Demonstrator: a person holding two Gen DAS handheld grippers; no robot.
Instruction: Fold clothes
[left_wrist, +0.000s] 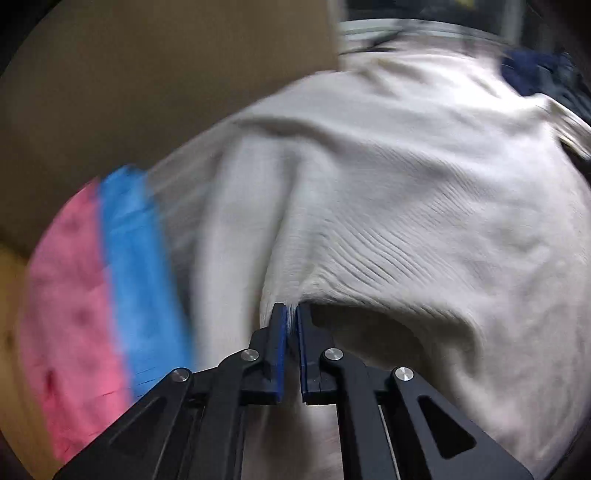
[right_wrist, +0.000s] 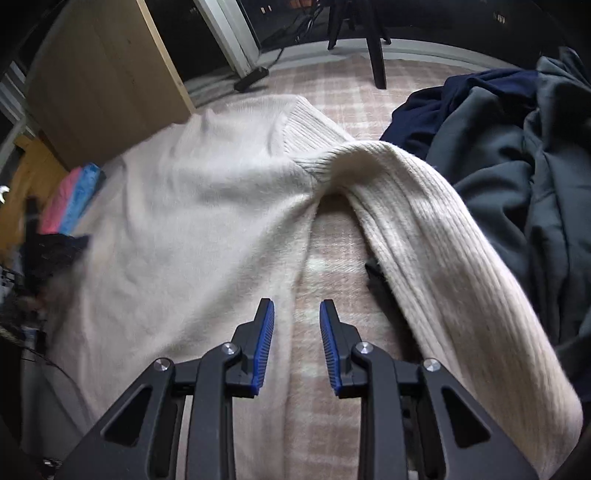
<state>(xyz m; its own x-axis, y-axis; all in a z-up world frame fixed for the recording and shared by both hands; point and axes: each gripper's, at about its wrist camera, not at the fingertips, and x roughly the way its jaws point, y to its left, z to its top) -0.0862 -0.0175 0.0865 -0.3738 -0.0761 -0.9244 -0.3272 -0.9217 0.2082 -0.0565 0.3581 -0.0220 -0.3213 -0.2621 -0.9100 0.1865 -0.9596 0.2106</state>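
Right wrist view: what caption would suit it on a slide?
Open right gripper hovers above the cream sweater spread on a pink checked blanket, dark clothes piled alongside.

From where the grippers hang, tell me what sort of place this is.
Probably a bedroom or living room: a cream knitted sweater spread on a pink plaid blanket, a dark heap of clothes beside it, a wooden cabinet behind.

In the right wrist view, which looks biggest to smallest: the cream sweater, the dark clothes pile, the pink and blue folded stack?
1. Cream sweater
2. Dark clothes pile
3. Pink and blue folded stack, though it lies farther off, so its true size is unsure.
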